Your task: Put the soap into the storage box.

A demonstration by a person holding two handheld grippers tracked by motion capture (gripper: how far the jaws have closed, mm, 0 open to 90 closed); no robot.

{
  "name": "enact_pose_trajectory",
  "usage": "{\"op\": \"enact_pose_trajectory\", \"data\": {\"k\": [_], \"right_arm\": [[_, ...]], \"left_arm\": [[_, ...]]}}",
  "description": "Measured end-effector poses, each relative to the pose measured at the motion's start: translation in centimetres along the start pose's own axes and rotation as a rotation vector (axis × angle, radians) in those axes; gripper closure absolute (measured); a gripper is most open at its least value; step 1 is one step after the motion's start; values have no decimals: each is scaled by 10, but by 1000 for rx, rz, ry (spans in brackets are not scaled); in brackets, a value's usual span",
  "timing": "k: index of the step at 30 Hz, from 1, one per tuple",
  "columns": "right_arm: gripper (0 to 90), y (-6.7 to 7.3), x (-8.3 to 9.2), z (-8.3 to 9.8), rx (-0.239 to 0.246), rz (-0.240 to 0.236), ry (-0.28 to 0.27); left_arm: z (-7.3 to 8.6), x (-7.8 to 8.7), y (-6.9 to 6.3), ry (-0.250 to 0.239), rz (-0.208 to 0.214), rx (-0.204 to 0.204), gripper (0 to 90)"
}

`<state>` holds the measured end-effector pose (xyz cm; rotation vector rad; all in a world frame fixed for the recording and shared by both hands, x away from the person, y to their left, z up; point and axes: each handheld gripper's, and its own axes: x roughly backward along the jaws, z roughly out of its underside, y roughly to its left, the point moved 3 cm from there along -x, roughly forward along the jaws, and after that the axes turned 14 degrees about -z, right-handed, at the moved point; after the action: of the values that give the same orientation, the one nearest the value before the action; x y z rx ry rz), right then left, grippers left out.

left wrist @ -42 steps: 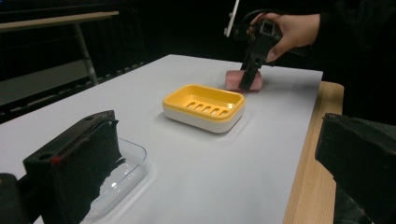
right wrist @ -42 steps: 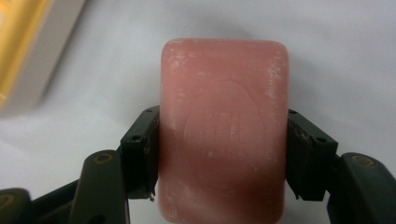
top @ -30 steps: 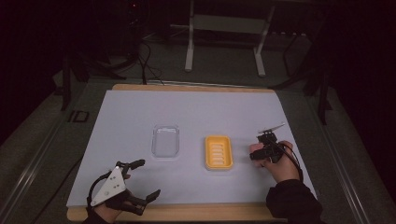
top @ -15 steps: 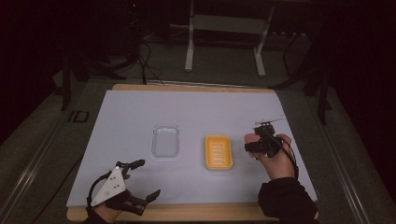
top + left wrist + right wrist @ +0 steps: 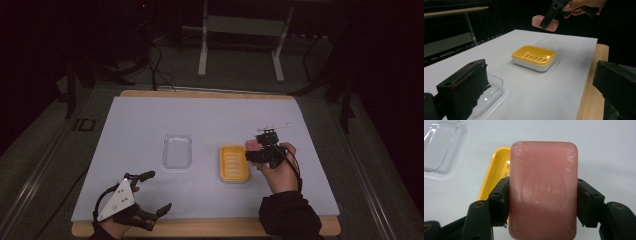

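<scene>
The right hand-held gripper (image 5: 541, 202) clamps a pink rectangular soap bar (image 5: 543, 187) in the air just right of the yellow slotted plastic soap dish (image 5: 234, 163); the dish's long axis runs away from the person. The left hand-held gripper (image 5: 150, 192) rests wide, farther off.

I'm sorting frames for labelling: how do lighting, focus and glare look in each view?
High view: dim, dark surroundings, soft detail. Left gripper view: near jaws slightly blurred, yellow soap dish sharp. Right gripper view: bright, pink soap crisp with embossing visible, glare on the clear lid.
</scene>
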<state>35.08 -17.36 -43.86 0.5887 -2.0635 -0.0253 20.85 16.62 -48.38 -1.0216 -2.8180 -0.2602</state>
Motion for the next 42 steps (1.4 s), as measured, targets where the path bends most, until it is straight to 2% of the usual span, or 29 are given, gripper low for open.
{"op": "enact_pose_trajectory", "data": {"k": [8,13,15,16,18,19,24,27,35,42], "right_arm": [[377,17,-21,1,-29,-15,-37],[377,26,-37,4,-39,-20,-39],[377,26,-41,5,-47,-19,-47],[377,27,-51,9,-57,-2,-46],[377,26,-55,10,-63,-6,-38],[377,24,-57,11,-81,-14,-41],[377,22,-75,17,-125,-4,-47],[377,21,-80,19,-141,-3,-47],[376,23,-94,27,-134,25,-20],[373,23,-97,29,-124,32,-15]], "left_arm": [[0,1,0,-3,1,-2,6],[0,1,0,-4,3,-1,6],[-1,1,0,-4,4,-2,6],[-1,1,0,-4,4,-3,6],[0,1,0,-2,4,-2,6],[0,0,0,-2,5,-2,6],[0,1,-1,-3,6,-3,6],[0,0,0,-1,6,-2,6],[0,0,0,-1,6,-3,5],[0,0,-1,2,7,-6,6]]}}
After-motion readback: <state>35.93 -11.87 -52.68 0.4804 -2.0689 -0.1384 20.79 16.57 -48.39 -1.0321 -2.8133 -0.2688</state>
